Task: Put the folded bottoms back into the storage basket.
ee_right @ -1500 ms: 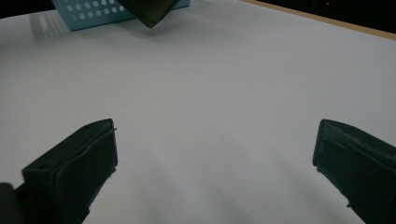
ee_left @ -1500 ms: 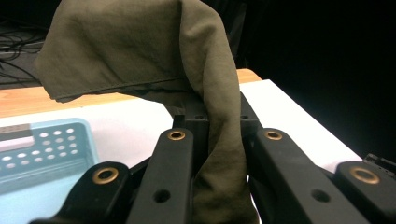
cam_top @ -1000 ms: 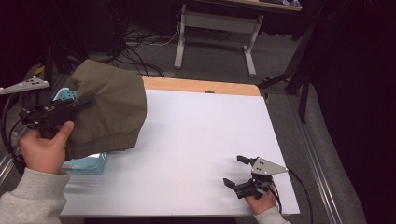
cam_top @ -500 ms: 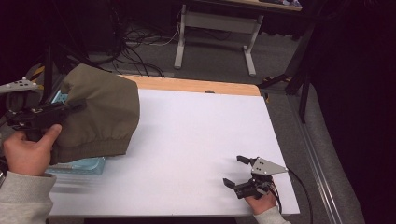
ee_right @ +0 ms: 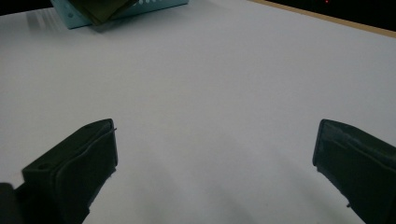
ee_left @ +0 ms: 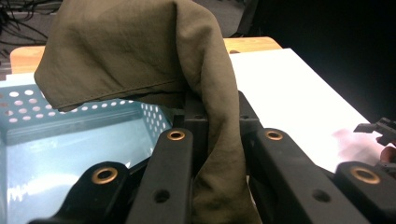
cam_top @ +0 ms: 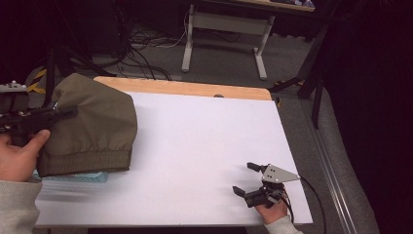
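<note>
An olive green garment hangs from my left gripper at the table's left edge, draped over a light blue perforated basket. In the left gripper view a fold of the garment runs down between the jaws of the left gripper, which is shut on it, above the basket's holed wall. Near the front right of the white table, my right gripper rests open. Nothing lies between the jaws of the right gripper.
A wooden strip borders the table's far edge. Beyond it are cables and a desk frame on the floor. In the right gripper view the basket and a corner of the garment sit far off.
My left hand has carried the garment to the left, so it now covers less of the white table. The right gripper has stayed put.
</note>
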Demonstrator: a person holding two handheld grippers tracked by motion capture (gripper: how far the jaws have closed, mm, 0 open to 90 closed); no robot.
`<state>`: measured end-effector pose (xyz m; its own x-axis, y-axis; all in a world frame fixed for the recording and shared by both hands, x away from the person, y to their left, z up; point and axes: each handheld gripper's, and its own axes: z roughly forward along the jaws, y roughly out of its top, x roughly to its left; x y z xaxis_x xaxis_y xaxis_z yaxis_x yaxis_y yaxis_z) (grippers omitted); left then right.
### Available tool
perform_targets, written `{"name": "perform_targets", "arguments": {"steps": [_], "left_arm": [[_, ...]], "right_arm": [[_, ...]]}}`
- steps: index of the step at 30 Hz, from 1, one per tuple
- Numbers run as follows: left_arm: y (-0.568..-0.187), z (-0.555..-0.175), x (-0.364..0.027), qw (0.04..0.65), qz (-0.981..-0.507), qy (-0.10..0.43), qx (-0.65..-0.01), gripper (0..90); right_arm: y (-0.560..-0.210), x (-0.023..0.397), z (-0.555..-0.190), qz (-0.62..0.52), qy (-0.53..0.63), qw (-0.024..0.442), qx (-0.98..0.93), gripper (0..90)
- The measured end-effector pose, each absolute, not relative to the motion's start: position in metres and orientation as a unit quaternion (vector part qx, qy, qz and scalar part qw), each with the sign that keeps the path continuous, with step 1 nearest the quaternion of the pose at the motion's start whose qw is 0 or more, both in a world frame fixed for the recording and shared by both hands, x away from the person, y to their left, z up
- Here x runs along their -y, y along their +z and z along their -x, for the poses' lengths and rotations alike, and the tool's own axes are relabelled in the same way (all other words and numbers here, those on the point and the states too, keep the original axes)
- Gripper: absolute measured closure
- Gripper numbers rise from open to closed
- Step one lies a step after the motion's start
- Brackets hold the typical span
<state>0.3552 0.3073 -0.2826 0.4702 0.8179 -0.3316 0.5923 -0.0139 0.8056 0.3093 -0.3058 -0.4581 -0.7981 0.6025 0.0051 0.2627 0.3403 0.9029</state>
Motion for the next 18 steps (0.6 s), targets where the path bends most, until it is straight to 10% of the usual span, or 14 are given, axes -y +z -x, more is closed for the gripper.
{"name": "perform_targets", "arguments": {"steps": [18], "left_arm": [[-0.304, -0.385, -0.335, 0.448, -0.703, 0.107, -0.542, 81.1]], "right_arm": [[-0.458, 0.306, -0.309, -0.272, 0.507, 0.167, -0.801, 0.5]]}}
